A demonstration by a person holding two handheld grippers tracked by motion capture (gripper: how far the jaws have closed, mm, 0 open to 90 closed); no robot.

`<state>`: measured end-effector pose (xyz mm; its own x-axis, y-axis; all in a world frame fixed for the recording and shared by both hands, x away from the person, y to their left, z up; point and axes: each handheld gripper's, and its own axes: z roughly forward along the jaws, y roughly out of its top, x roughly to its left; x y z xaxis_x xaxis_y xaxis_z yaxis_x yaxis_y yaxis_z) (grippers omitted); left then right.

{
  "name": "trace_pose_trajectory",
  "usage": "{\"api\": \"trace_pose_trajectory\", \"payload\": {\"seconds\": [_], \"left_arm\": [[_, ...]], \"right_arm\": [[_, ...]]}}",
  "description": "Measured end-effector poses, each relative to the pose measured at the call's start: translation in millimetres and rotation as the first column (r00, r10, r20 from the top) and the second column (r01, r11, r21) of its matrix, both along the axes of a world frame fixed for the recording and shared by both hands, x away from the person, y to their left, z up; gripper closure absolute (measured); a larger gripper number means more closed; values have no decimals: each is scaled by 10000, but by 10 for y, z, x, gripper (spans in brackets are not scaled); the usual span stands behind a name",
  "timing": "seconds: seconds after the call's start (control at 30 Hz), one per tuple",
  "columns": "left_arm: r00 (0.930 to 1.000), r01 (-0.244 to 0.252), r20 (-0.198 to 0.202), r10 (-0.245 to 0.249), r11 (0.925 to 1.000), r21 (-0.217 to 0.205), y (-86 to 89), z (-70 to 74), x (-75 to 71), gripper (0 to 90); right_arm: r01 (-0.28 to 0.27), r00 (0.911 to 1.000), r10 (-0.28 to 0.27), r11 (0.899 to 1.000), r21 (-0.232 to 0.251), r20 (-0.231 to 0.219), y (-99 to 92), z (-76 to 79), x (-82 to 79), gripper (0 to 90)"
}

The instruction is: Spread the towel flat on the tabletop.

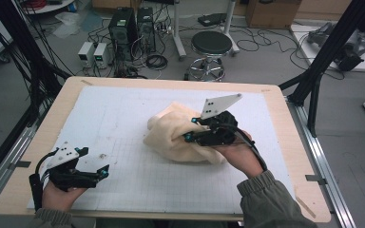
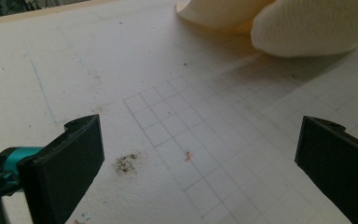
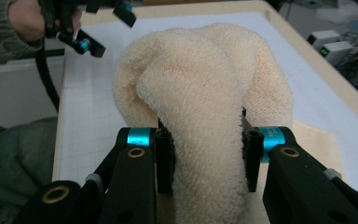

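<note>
The right gripper pinches a fold of the cream towel mid-bench; the left gripper stands spread near the front left corner.

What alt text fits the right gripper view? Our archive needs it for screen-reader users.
A thick fold of cream towel is clamped between the right gripper's two black fingers, bulging above them over a white gridded mat. The left gripper hovers at the top left, in a person's hand.

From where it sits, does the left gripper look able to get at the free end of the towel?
Probably yes. The left gripper is open, with bare mat between it and the towel. The right gripper pinches the towel's other side, out of the way.
</note>
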<state>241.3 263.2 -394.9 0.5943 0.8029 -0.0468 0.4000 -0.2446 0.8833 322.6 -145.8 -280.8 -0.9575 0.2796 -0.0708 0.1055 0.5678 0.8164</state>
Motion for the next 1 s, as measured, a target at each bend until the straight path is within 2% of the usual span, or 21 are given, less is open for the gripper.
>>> {"api": "trace_pose_trajectory", "payload": {"seconds": [0.1, 0.23, 0.27, 0.3, 0.33, 0.37, 0.43, 0.47, 0.53, 0.63, 0.7, 0.73, 0.77, 0.8, 0.9, 0.93, 0.97, 1.0], "left_arm": [[10000, 31, 35, -31, 10000, -23, -12, 1, 5, 17], [9997, 248, -17, -248, 9997, -62, -63, -5, 39, 17], [9995, 306, -37, -307, 9995, -66, -91, -10, 53, 17], [9993, 378, -65, -378, 9993, -26, -120, -13, 68, 17], [9988, 484, -86, -484, 9988, -2, -152, -17, 85, 17], [9980, 620, -112, -619, 9980, 94, -189, -19, 106, 17], [9970, 757, -138, -755, 9971, 125, -242, -21, 132, 17], [9953, 953, -178, -950, 9953, 156, -289, -23, 163, 17], [9946, 1019, -194, -1016, 9947, 151, -312, -25, 178, 18], [9917, 1268, -245, -1263, 9917, 197, -387, -28, 223, 24], [9903, 1371, -253, -1365, 9902, 248, -445, -26, 251, 25], [9893, 1440, -251, -1434, 9893, 233, -477, -27, 263, 25], [9880, 1534, -246, -1528, 9879, 244, -517, -28, 280, 25], [9859, 1659, -259, -1652, 9857, 296, -534, -26, 291, 36], [9788, 2034, -287, -2027, 9788, 260, -625, -36, 327, 111], [9776, 2089, -312, -2081, 9777, 226, -656, -43, 339, 112], [9741, 2242, -357, -2232, 9742, 268, -682, -51, 354, 153], [9707, 2379, -414, -2366, 9709, 278, -708, -61, 367, 153]], "right_arm": [[156, 9984, -171, 9995, -278, -539, 38, -300, 166, 665], [726, 9881, -812, 9949, -697, -1308, 1, -717, 361, 656], [726, 9881, -812, 9949, -697, -1308, 1, -717, 361, 656], [956, 9837, -1116, 9887, -1156, -1407, -16, -903, 439, 641], [1070, 9798, -1267, 9858, -1297, -1548, -32, -983, 477, 629], [1070, 9798, -1267, 9858, -1297, -1548, -32, -983, 477, 629], [1297, 9718, -1494, 9848, -1155, -1825, -80, -1101, 535, 581], [1537, 9665, -1666, 9849, -795, -1954, -110, -1104, 535, 521], [1485, 9688, -1587, 9866, -670, -1902, -120, -1077, 518, 491], [1506, 9791, -1542, 9879, -372, -1325, -145, -949, 415, 422], [1604, 9787, -1628, 9866, -293, -1254, -175, -876, 346, 380], [1704, 9805, -1696, 9854, -5, -998, -236, -794, 269, 364], [1704, 9805, -1696, 9854, -5, -998, -236, -794, 269, 364], [1754, 9819, -1739, 9844, 148, -748, -285, -740, 216, 358], [1659, 9853, -1636, 9851, 446, -497, -380, -651, 73, 370], [1592, 9867, -1573, 9860, 489, -406, -420, -641, 13, 382], [1484, 9885, -1468, 9878, 464, -370, -470, -680, -57, 399], [1484, 9885, -1468, 9878, 464, -370, -470, -680, -57, 399]]}}
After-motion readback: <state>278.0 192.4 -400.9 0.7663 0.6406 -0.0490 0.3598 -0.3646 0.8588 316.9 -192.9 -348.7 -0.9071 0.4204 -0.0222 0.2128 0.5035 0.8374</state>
